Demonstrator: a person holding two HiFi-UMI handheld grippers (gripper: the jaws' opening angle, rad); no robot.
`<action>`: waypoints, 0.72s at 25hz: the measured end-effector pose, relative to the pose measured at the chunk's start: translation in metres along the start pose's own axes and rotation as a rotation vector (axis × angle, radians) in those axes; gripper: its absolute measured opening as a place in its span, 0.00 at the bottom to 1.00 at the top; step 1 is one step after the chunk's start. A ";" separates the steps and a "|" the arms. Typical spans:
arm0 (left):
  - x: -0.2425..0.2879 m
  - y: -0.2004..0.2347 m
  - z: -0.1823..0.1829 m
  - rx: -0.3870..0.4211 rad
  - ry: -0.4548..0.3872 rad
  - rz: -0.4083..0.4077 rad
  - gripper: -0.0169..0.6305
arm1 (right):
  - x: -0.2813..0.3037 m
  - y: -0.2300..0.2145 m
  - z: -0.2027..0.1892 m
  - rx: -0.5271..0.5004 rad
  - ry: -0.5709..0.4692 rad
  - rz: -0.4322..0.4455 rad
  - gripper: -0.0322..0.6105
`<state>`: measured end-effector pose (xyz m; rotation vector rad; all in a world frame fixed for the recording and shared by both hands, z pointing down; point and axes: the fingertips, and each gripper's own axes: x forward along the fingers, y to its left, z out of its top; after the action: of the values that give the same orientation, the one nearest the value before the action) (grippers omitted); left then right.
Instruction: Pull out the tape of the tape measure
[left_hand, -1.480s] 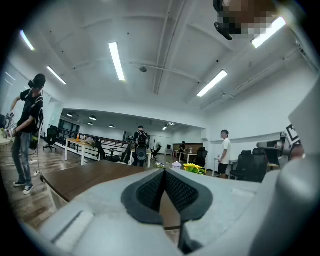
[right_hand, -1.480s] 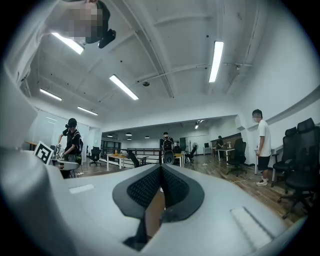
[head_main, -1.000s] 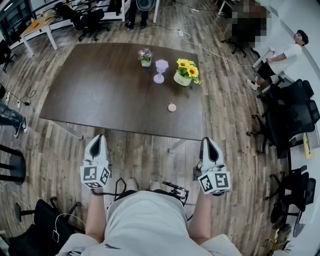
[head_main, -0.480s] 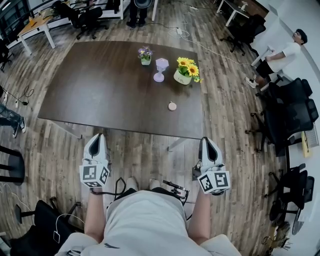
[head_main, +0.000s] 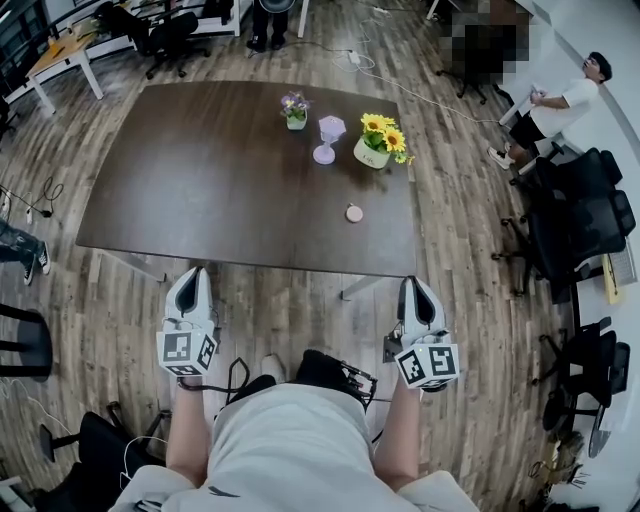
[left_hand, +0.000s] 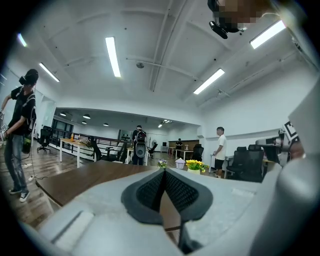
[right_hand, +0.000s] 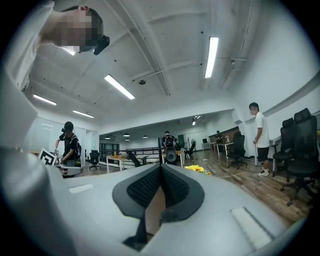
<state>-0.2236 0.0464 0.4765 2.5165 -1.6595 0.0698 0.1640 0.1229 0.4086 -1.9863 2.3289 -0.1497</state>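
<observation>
Head view, looking steeply down on a dark brown rectangular worktop (head_main: 200, 170) standing on a wood-plank floor (head_main: 300, 310). The tape measure (head_main: 353, 213), a small round pale case, lies flat on the right half of the worktop, toward the near edge, with no tape showing outside it. Beyond it, in a row near the far edge: a pot of sunflowers (head_main: 380, 143), a lilac stemmed ornament (head_main: 328, 138) and a small pot of purple flowers (head_main: 294, 110). The left gripper (head_main: 192, 280) and the right gripper (head_main: 418, 288) are held side by side over the floor, short of the near edge and well apart from the tape measure; each carries its marker cube, left (head_main: 188, 352) and right (head_main: 428, 364), at the rear. In the left gripper view the dark ribbed pads (left_hand: 150, 192) meet at the tip with nothing between them, so that gripper is closed and empty; the right gripper view shows its pads (right_hand: 146, 189) likewise together and empty. To the right of the worktop stand black office chairs (head_main: 580, 210), and a person in a white shirt (head_main: 560, 105) sits beyond them.
</observation>
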 end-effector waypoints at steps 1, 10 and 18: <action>0.002 0.005 -0.002 0.002 0.005 -0.001 0.04 | 0.003 0.002 -0.002 -0.006 0.003 0.000 0.05; 0.038 0.022 -0.009 0.002 0.027 0.010 0.04 | 0.045 -0.011 -0.002 -0.032 0.025 -0.001 0.05; 0.104 0.012 -0.003 0.015 0.017 0.035 0.04 | 0.111 -0.063 -0.016 -0.017 0.067 0.022 0.05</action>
<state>-0.1928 -0.0529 0.4913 2.4909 -1.7031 0.1071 0.2060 0.0034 0.4332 -1.9925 2.4002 -0.1984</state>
